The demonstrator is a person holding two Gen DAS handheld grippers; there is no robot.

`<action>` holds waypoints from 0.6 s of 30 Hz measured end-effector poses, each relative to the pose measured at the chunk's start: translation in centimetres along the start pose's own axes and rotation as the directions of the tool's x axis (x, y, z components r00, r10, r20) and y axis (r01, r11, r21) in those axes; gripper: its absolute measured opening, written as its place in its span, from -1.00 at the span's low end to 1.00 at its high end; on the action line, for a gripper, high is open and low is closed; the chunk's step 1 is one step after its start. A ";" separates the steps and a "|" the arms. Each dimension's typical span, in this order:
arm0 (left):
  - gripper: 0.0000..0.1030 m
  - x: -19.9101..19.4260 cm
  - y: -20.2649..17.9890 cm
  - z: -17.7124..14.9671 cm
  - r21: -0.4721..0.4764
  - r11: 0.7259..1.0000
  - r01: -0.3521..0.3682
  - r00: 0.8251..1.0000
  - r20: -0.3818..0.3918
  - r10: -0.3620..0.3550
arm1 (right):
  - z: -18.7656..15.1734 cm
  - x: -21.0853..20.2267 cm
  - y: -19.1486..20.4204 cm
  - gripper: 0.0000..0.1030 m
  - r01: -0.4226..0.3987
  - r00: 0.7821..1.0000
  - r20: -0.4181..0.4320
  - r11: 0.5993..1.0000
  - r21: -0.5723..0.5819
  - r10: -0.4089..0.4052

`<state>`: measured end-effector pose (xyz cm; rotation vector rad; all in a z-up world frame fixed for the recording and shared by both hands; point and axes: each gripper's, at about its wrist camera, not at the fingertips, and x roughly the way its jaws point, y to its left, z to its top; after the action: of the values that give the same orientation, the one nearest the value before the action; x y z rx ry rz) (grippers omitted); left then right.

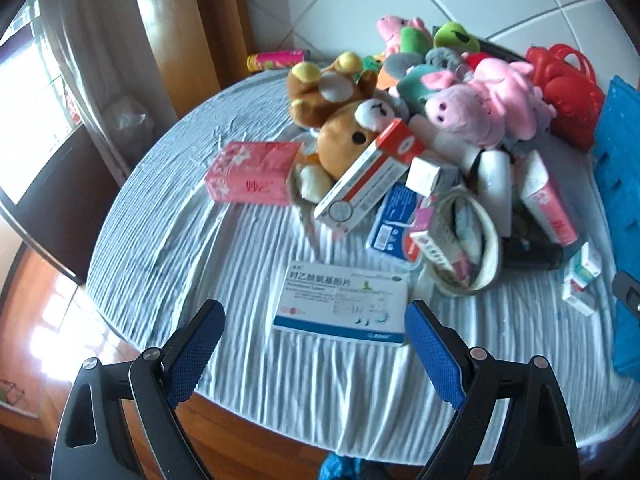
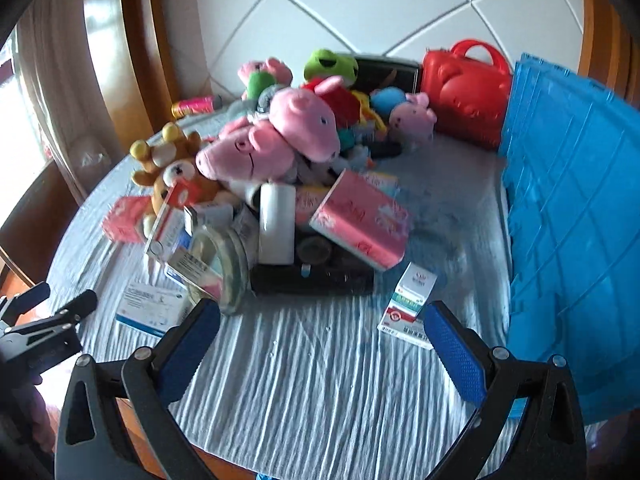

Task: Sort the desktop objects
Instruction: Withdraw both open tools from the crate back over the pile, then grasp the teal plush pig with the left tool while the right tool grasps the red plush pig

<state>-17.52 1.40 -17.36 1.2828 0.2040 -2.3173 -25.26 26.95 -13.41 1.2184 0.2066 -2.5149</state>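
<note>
Both claws, left claw [image 1: 314,342] and right claw [image 2: 322,338], gape empty; our medicine box [image 1: 342,306] lies flat on the table [image 1: 168,240], so we straddle its short sides squarely.

Pink tissue packs: two, one [image 1: 253,173] beside the bear, one [image 2: 362,224] on the pile
Brown plush bears: two [image 1: 352,132] [image 1: 326,88]
Red cases: one [image 2: 466,94]
Blue crates: one [image 2: 572,216]
Frog plush: one [image 2: 330,65]

Bright window daylight from left — floor glare, blur, fisheye-bent edges
</note>
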 end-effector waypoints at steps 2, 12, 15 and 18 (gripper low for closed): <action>0.79 1.9 0.6 0.0 0.002 1.000 -0.025 0.999 -0.037 0.025 | -0.1 1.9 -1.0 1.00 0.014 0.999 -0.031 1.000 0.010 -0.014; 0.79 4.8 5.1 3.8 -0.053 0.994 -0.094 0.994 -0.054 0.091 | 2.4 7.6 -2.7 1.00 0.076 0.990 -0.121 0.997 0.026 -0.072; 0.79 4.5 6.0 7.0 -0.034 0.996 -0.079 0.997 0.001 0.079 | 4.4 7.6 -0.8 1.00 0.050 0.995 -0.085 0.998 0.034 -0.047; 0.79 4.8 6.3 10.3 0.013 0.999 -0.037 0.998 0.049 0.036 | 6.5 7.4 2.0 1.00 0.030 0.999 -0.042 0.999 0.040 -0.028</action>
<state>-24.51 -9.33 -15.09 1.2253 0.1476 -2.3203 -33.53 21.54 -15.12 1.2933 0.1855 -2.5314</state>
